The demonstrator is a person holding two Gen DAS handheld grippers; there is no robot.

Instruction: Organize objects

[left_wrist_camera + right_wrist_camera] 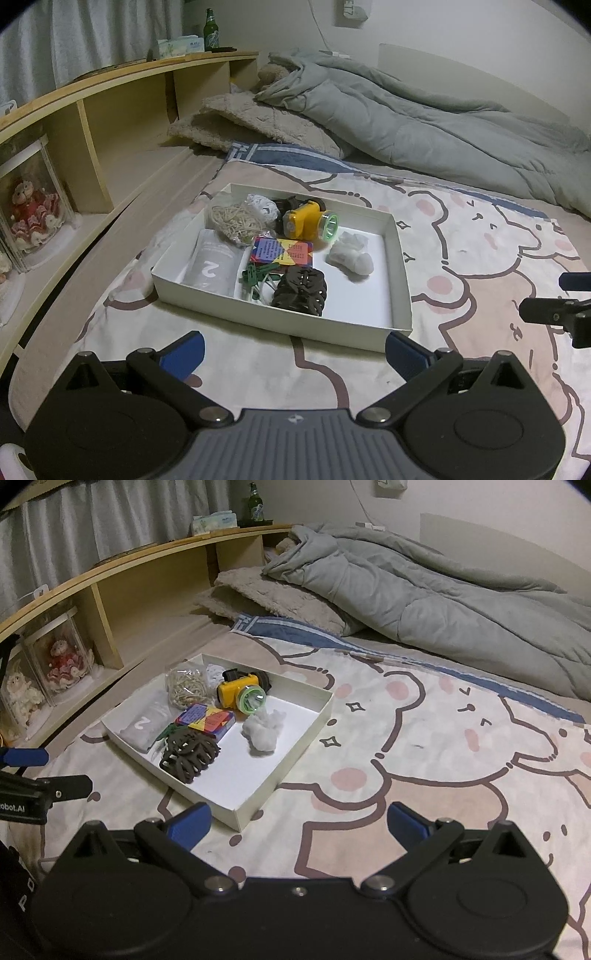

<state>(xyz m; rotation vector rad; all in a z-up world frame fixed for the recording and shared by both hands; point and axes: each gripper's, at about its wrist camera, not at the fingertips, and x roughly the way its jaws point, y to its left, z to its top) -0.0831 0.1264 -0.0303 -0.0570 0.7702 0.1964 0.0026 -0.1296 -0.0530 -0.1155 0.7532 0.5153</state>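
A white shallow box lies on the bed. It holds a yellow headlamp, a bag of rubber bands, a colourful card box, a brown hair claw, green clips, a grey packet marked 2 and a white wad. My left gripper is open and empty, just in front of the box. My right gripper is open and empty, at the box's near right corner.
A cartoon-bear sheet covers the bed. A grey duvet and a beige pillow lie at the back. A wooden shelf on the left holds dolls in clear cases, a tissue box and a green bottle.
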